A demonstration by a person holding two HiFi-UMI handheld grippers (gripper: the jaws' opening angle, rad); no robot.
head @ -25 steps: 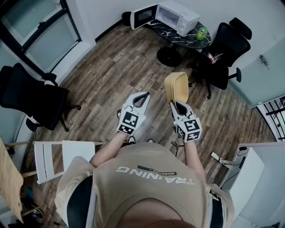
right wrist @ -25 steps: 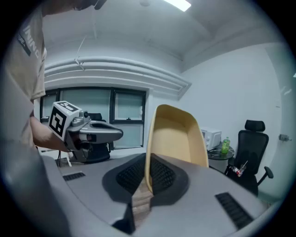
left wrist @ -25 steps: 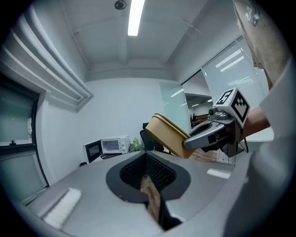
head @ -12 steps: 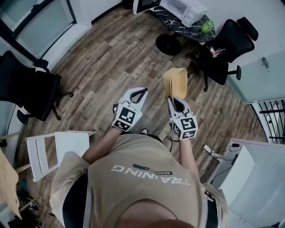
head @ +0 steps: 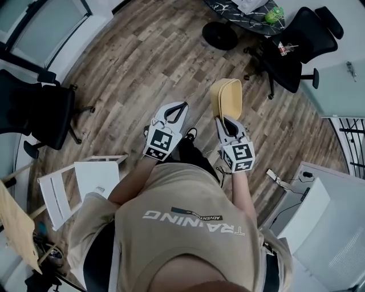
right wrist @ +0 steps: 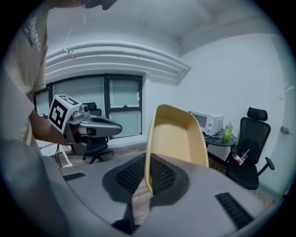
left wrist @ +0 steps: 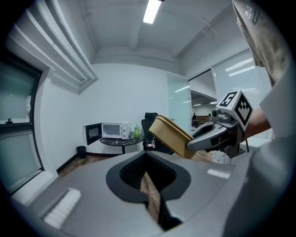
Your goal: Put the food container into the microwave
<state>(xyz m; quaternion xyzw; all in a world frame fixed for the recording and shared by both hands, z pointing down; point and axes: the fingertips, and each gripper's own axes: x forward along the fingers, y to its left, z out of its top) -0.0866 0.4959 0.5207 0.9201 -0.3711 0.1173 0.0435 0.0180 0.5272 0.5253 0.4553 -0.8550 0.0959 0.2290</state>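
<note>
Wood floor (head: 142,68), black office chairs (head: 45,111), white walls (left wrist: 125,95)

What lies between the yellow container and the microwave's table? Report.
Head view: only bare wood floor separates the food container, held in the right tongs, from the table; a black chair stands aside.

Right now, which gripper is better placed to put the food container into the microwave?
Right: the right gripper is shut on the food container, while the left gripper is shut and empty. The microwave is ahead.

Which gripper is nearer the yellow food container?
Right. The right gripper has its jaws shut on the food container; the left gripper is beside it, apart, jaws together, empty.
</note>
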